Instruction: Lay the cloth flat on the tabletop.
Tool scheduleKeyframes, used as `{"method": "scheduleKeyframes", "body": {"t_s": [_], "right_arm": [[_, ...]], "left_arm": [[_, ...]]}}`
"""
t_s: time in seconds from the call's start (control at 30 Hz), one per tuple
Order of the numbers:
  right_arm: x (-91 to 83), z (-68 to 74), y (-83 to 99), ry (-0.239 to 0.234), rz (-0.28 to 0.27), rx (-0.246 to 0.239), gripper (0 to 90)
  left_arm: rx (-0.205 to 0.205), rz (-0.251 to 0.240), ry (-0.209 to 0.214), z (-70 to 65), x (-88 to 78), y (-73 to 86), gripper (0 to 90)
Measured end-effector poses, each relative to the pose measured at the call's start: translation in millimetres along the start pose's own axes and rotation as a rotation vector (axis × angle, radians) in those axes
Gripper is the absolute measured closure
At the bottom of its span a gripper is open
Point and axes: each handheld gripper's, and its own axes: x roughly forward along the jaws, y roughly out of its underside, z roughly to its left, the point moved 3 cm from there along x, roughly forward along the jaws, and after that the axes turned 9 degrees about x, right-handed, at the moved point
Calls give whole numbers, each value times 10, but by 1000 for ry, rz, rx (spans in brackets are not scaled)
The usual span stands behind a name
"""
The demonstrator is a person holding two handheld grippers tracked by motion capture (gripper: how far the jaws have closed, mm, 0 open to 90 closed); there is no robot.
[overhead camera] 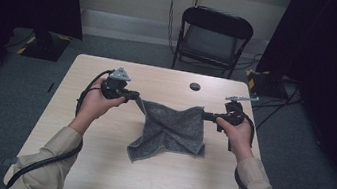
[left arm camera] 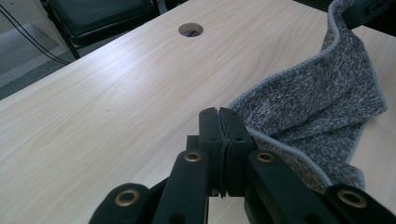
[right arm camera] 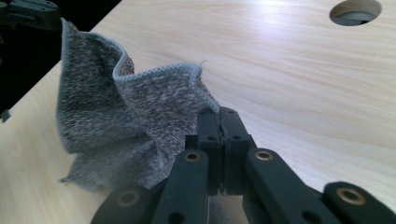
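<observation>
Mid-lift: left tool (overhead camera: 132, 96) and right tool (overhead camera: 209, 115) each clamped on a corner of the grey knitted cloth (overhead camera: 171, 130) at frame centre, lower half on light wooden table (overhead camera: 95, 164); next likely fold forward.

The cloth (overhead camera: 171, 128) pinched between the two black grippers is speckled grey, a salt-and-pepper knit with a paler grey hem. Under it the table (overhead camera: 95, 164) is pale blond wood grain. Both sleeves (overhead camera: 53, 158) are beige, and beyond the grippers stands a black chair (overhead camera: 214, 35).
</observation>
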Motion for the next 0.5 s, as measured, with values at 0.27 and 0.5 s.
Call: {"method": "scheduleKeyframes", "body": {"t_s": [0.27,0.5], "right_arm": [[103,-139,-192,75,-59,70,880],[84,-124,-251,178,-170,-48,602]], "left_arm": [[-66,-36,-88,225,141,44,874],[-62,-124,-131,223,216,181,420]]}}
